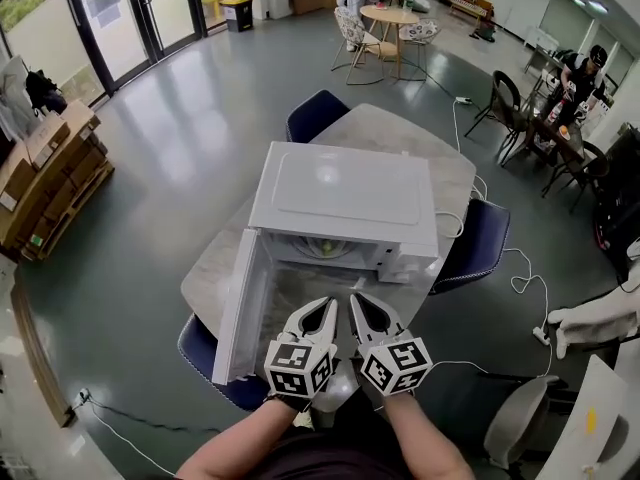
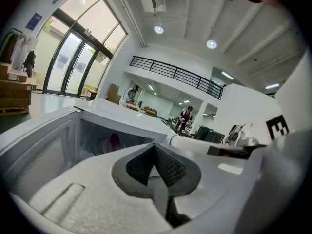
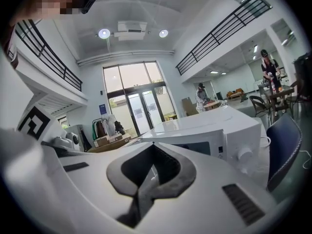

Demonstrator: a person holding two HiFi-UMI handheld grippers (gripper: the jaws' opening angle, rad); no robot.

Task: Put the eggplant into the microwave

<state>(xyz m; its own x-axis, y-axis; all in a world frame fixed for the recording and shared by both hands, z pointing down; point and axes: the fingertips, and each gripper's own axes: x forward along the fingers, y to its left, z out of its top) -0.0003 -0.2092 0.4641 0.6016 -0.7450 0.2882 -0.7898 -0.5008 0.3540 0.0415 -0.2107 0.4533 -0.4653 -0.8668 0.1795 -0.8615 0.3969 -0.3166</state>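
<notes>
The white microwave (image 1: pixel 345 200) stands on the marble-look table (image 1: pixel 412 140) with its door (image 1: pixel 238 313) swung open to the left. In the left gripper view a purple eggplant (image 2: pixel 114 140) lies on the pale turntable plate inside the cavity. My left gripper (image 1: pixel 326 306) and right gripper (image 1: pixel 356 302) hover side by side in front of the open cavity, close to my body. Both are shut with nothing between the jaws. In the left gripper view the left gripper (image 2: pixel 155 148) points at the cavity. In the right gripper view the right gripper (image 3: pixel 153 147) points past the microwave's control panel (image 3: pixel 237 145).
Blue chairs stand round the table: one behind (image 1: pixel 316 114), one at the right (image 1: pixel 478 240), one at my near left (image 1: pixel 203 353). A white cable (image 1: pixel 520 280) trails over the floor at the right. Cardboard boxes (image 1: pixel 50 178) are stacked at the left. People sit at tables far back.
</notes>
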